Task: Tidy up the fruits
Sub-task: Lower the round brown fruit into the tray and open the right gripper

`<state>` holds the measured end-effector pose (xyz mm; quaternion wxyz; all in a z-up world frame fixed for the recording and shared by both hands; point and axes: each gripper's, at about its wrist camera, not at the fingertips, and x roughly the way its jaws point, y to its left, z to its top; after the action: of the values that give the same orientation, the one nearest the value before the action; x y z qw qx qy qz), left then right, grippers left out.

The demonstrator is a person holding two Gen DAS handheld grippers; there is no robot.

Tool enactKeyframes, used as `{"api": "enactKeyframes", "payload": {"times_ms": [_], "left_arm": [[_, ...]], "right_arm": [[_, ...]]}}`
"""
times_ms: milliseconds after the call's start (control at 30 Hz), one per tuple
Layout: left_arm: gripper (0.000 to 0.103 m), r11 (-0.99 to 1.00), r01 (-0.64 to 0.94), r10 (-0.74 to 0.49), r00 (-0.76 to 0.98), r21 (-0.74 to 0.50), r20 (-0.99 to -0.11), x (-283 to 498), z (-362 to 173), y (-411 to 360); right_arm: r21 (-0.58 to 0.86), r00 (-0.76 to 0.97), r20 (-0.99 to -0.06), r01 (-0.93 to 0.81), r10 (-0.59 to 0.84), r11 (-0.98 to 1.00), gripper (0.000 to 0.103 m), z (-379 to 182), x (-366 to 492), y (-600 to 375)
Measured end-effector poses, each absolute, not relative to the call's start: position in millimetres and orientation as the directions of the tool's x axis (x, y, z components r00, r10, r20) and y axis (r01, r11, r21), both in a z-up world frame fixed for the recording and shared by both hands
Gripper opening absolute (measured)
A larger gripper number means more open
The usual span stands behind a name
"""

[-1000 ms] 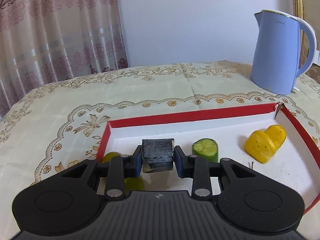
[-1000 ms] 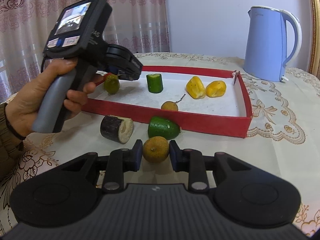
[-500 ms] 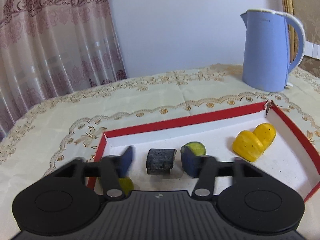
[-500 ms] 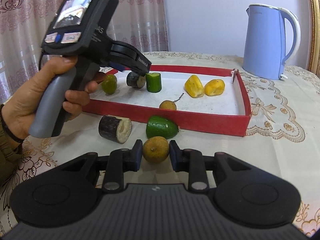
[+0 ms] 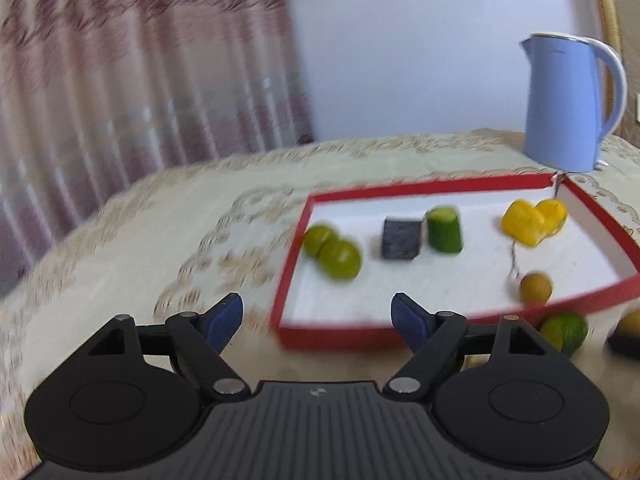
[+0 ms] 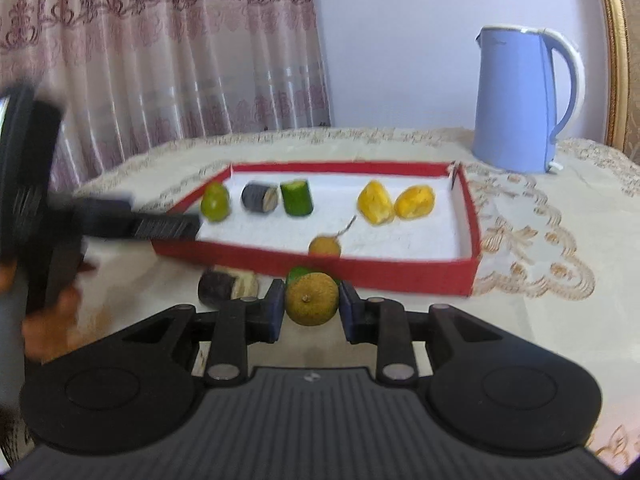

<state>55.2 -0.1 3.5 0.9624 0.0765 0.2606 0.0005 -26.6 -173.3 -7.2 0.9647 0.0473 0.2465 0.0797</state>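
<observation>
Several pieces already lie in the red tray (image 6: 400,274); right gripper (image 6: 311,310) jaws clamp a brown fruit (image 6: 311,298), left gripper (image 5: 316,320) jaws gape wide, and two pieces wait on the desk (image 6: 540,320) at the tray's 6 o'clock.

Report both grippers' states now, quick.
Left gripper: open, holding nothing, near the red tray.
Right gripper: closed on the brownish round fruit.

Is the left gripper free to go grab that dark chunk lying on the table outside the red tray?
Probably yes: the left gripper is open and empty, and the dark chunk lies uncovered in front of the red tray.
</observation>
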Motion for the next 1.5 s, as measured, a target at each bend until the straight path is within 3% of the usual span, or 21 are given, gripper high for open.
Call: {"api": "enactKeyframes", "payload": {"times_ms": [300, 1000, 1500], "left_arm": [[0.085, 0.996, 0.024, 0.021, 0.887, 0.089, -0.461, 30, -6, 18], [0.086, 0.999, 0.031, -0.032, 0.838, -0.012, -0.545, 36, -16, 32], [0.086, 0.995, 0.016, 0.037, 0.869, 0.102, -0.494, 29, -15, 14]], "right_arm": [[0.105, 0.88, -0.455, -0.103, 0.14, 0.989, 0.027, 11, 3, -186], [0.099, 0.861, -0.483, -0.127, 0.159, 0.987, 0.027, 16, 77, -178], [0.032, 0.819, -0.567, -0.09, 0.092, 0.995, 0.028, -7, 158, -164]]}}
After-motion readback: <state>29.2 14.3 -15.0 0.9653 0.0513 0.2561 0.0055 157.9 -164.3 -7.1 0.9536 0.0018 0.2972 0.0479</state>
